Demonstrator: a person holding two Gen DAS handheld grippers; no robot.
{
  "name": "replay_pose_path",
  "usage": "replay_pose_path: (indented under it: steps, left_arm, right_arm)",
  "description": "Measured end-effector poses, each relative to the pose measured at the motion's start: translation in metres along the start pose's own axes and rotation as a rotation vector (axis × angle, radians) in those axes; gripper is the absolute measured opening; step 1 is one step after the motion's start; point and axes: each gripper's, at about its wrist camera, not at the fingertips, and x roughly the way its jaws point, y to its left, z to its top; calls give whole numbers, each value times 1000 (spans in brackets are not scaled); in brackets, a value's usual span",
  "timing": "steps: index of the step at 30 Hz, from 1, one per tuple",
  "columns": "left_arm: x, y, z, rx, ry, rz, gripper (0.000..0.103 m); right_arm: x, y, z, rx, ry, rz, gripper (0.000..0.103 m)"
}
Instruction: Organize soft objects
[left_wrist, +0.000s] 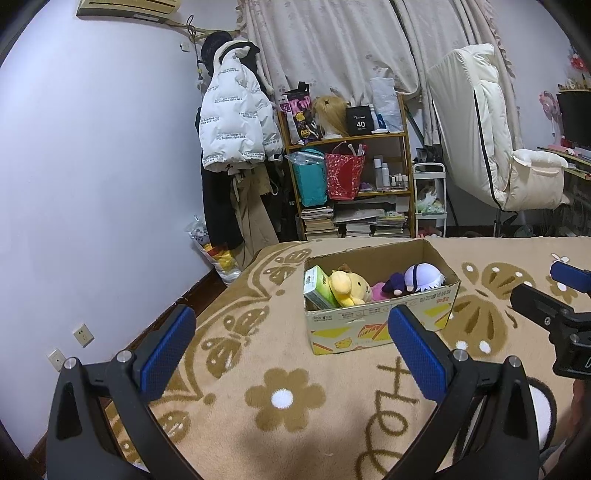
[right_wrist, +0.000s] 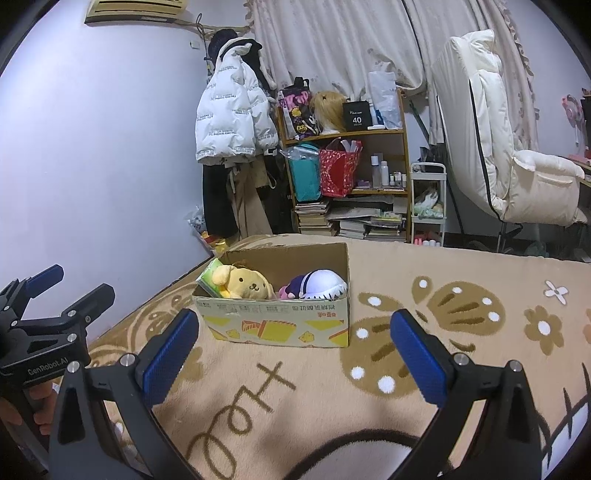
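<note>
A cardboard box (left_wrist: 347, 326) (right_wrist: 275, 325) stands on the beige patterned blanket (left_wrist: 284, 398) (right_wrist: 461, 306). Inside it lie a yellow dog plush (left_wrist: 349, 287) (right_wrist: 245, 282), a purple-and-white plush (left_wrist: 421, 277) (right_wrist: 317, 283), a bit of pink plush (left_wrist: 376, 291) and a green tissue pack (left_wrist: 317, 286) (right_wrist: 211, 277). My left gripper (left_wrist: 291, 345) hovers open in front of the box, holding nothing. My right gripper (right_wrist: 295, 350) is open too, just short of the box. Each gripper shows at the edge of the other's view: the right one (left_wrist: 546, 295), the left one (right_wrist: 62, 291).
Behind the bed stand a wooden shelf (left_wrist: 351, 177) with bags, bottles and stacked books, a coat rack with a white puffer jacket (left_wrist: 236, 122), a small white cart (left_wrist: 430, 199) and a white padded chair (left_wrist: 491, 147). A hand (right_wrist: 40, 410) holds the left gripper's handle.
</note>
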Motion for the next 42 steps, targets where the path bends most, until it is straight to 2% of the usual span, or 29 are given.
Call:
replay_pose_path:
  steps: [42]
  left_arm:
    - [4, 13, -2, 14, 7, -29, 103]
  right_arm:
    - [2, 1, -4, 2, 7, -3, 103]
